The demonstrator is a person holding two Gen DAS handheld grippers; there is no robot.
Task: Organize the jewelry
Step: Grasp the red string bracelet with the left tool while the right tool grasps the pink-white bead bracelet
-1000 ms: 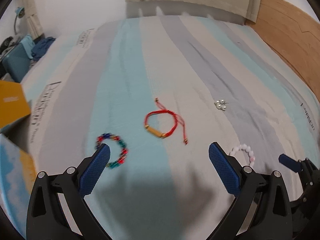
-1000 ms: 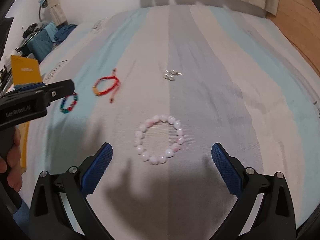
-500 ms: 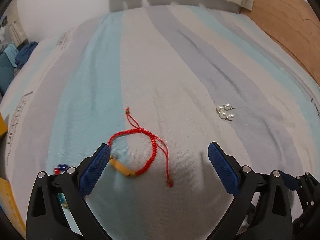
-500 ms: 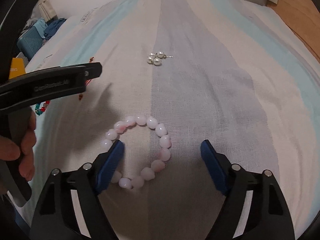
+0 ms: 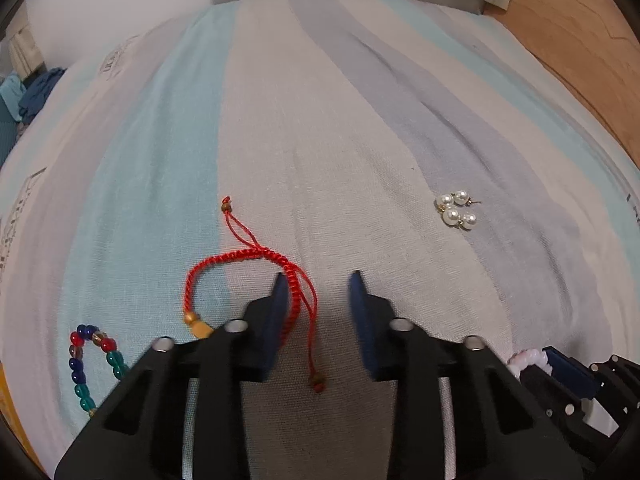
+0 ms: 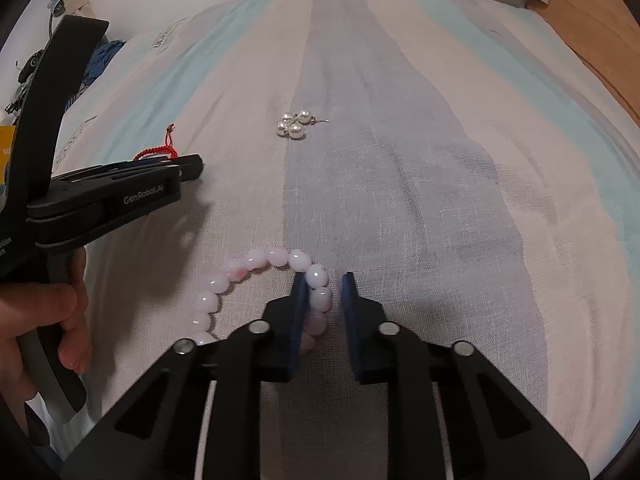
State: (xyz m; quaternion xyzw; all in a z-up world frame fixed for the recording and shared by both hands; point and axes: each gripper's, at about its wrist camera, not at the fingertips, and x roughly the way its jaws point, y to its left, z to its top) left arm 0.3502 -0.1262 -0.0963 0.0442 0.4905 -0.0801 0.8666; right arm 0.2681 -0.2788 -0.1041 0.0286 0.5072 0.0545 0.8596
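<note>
A red cord bracelet [image 5: 248,268] lies on the striped bedspread; its right side and loose cords pass between the pads of my left gripper [image 5: 318,284], which is partly closed with a gap still showing. A pink bead bracelet [image 6: 256,280] lies under my right gripper [image 6: 323,282], whose narrowed pads straddle its right-hand beads without clamping. Pearl earrings [image 5: 456,210] sit further back, also in the right wrist view [image 6: 295,124]. A multicoloured bead bracelet [image 5: 90,364] lies at the left.
The striped bedspread [image 5: 320,120] fills both views. A wooden floor [image 5: 580,48] lies beyond the bed's right edge. Blue clothes [image 5: 36,92] sit at the far left. The left gripper and the hand holding it [image 6: 100,200] show in the right wrist view.
Both grippers have moved forward and down onto their bracelets and their jaws have narrowed from wide open. The left is now over the red cord bracelet, the right over the pink beads.
</note>
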